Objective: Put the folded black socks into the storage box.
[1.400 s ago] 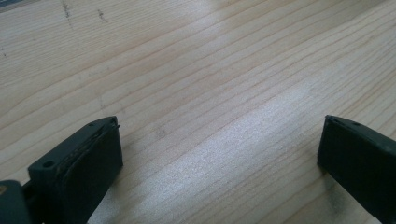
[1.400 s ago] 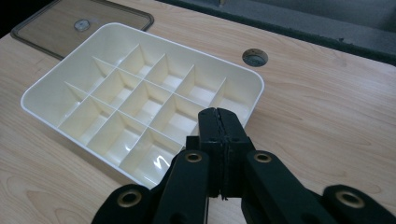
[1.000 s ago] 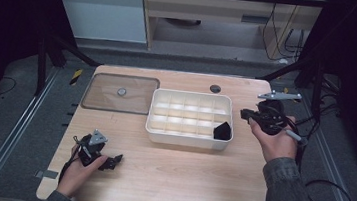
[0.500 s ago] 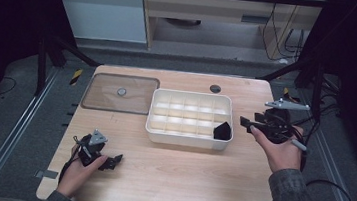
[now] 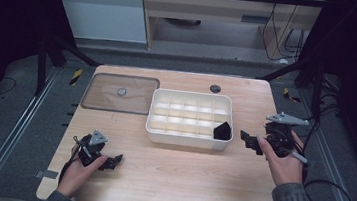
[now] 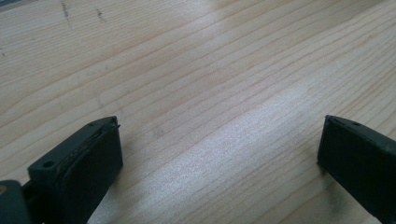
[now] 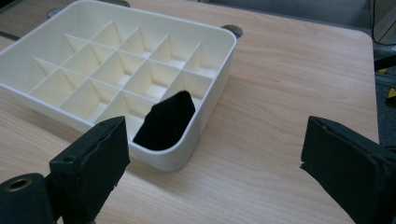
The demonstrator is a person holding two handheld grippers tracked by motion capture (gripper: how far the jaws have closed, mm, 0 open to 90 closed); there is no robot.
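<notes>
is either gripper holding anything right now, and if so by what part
Nothing is held. The right gripper has just been opening, its jaws apart and empty beside the white tray; the black piece sits in a corner compartment. The left gripper is open over bare table.

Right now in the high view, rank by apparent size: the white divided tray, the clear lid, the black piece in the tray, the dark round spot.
1. White divided tray
2. Clear lid
3. Black piece
4. Dark round spot
</notes>
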